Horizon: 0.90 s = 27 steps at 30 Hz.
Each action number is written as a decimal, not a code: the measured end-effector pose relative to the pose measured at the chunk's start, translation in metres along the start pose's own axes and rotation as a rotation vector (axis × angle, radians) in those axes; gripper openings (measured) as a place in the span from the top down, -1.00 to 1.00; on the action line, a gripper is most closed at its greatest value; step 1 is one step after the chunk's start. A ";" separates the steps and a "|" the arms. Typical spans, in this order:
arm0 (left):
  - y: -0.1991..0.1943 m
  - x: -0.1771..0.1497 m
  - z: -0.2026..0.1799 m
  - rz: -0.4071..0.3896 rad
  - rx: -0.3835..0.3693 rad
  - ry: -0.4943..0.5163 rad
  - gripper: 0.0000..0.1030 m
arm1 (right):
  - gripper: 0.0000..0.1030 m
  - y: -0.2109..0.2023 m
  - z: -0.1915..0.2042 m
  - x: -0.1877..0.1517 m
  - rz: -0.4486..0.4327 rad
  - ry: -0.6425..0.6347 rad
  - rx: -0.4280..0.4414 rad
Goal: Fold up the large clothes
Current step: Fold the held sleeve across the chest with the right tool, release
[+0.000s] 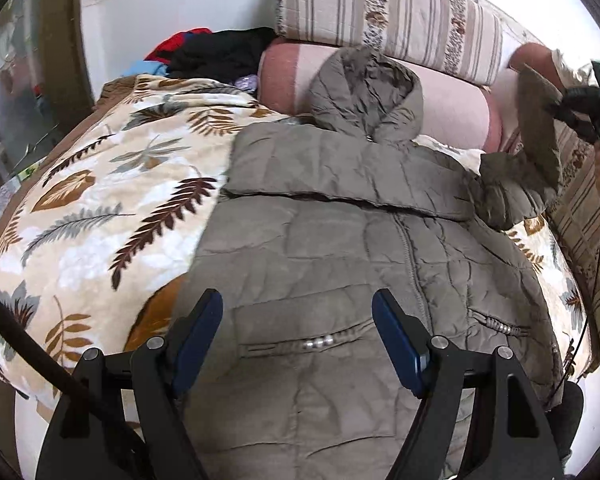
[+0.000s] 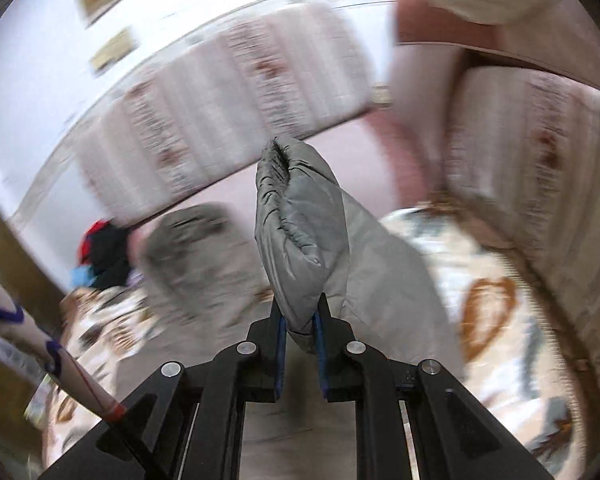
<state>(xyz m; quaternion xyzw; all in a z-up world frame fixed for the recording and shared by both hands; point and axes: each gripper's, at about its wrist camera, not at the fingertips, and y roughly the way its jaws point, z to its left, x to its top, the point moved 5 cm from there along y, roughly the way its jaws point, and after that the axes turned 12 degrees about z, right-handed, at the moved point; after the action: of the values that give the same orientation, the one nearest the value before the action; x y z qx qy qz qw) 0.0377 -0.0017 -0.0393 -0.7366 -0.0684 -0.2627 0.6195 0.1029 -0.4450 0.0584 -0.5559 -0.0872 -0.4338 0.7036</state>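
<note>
we are working over a bed covered by a blanket (image 1: 100, 216) printed with brown and grey leaves, and it is filling the left of the left wrist view. along the far side, striped cushions (image 1: 400, 12) are leaning against the wall on top of a pink bolster (image 1: 452, 108), and a heap of black, red and blue clothes (image 1: 216, 54) is sitting at the far left corner of the bed.

the grey-green padded coat (image 1: 340, 264) is lying front up on the blanket, zip running down its middle, hood (image 1: 364, 92) resting against the bolster at the far end. one sleeve is lying folded across the chest as a flat band. the other sleeve (image 2: 300, 236) is being held up off the bed at the far right.

our left gripper (image 1: 298, 334) is hovering over the near part of the coat, between the two pockets, with its jaws spread wide and nothing between them.

our right gripper (image 2: 300, 324) is pinching the cuff end of the raised sleeve, jaws pressed tight onto the fabric. the background in the right wrist view is smeared, so we cannot make out fine detail there.
</note>
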 end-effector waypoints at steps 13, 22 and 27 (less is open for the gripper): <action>0.005 -0.009 0.056 -0.010 0.041 -0.102 -0.48 | 0.74 0.129 0.205 -0.103 0.256 -0.294 0.168; 0.026 -0.011 0.076 0.024 0.045 -0.148 -0.48 | 0.74 0.223 0.239 -0.169 0.438 -0.368 0.159; 0.036 -0.013 0.077 0.045 0.042 -0.151 -0.48 | 0.73 0.248 0.253 -0.187 0.474 -0.422 0.133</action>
<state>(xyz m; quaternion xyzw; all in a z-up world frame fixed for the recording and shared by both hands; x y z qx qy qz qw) 0.0656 0.0663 -0.0841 -0.7426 -0.1038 -0.1909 0.6336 0.2554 -0.1306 -0.1368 -0.5912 -0.1275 -0.1266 0.7862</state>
